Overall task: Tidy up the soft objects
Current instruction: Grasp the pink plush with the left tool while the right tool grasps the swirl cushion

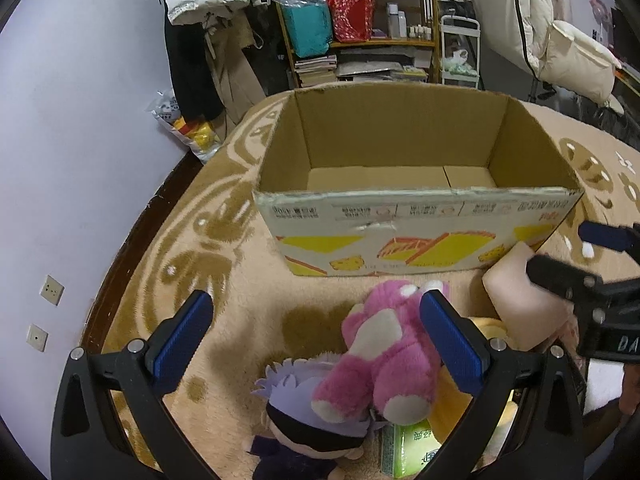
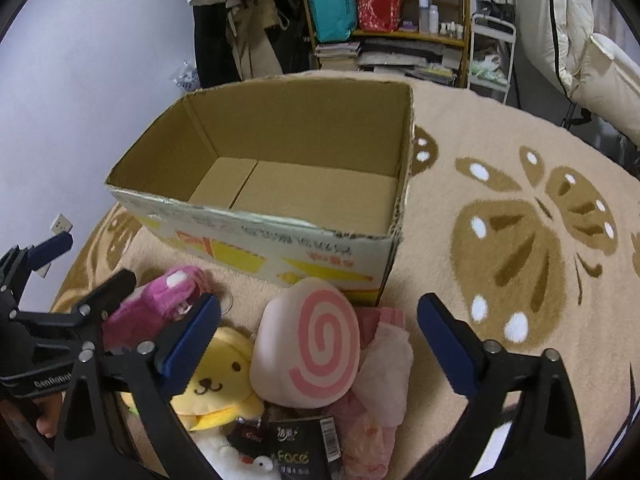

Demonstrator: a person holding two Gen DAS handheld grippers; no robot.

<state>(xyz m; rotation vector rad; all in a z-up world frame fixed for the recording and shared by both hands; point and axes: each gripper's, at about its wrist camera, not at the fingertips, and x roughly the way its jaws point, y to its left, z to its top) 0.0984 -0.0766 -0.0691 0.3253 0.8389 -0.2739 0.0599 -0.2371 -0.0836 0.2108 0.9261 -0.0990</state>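
Note:
An empty cardboard box (image 1: 416,196) (image 2: 256,216) stands on the rug, and a heap of soft toys lies in front of it. In the left wrist view my left gripper (image 1: 316,332) is open above a pink and white plush bear (image 1: 384,356), which lies on a purple-haired doll (image 1: 304,412). In the right wrist view my right gripper (image 2: 320,340) is open over a pink swirl cushion (image 2: 312,344) without pressing it. A yellow dog plush (image 2: 216,388) lies beside that cushion. Each view shows the other gripper (image 1: 580,256) (image 2: 80,268) at its edge.
A green tissue pack (image 1: 408,448), a black packet (image 2: 296,452), pink fabric (image 2: 384,368) and a white plush (image 2: 232,460) lie in the heap. The beige butterfly rug (image 2: 520,240) spreads to the right. Shelves (image 1: 360,40) and hanging coats (image 1: 200,0) stand behind the box.

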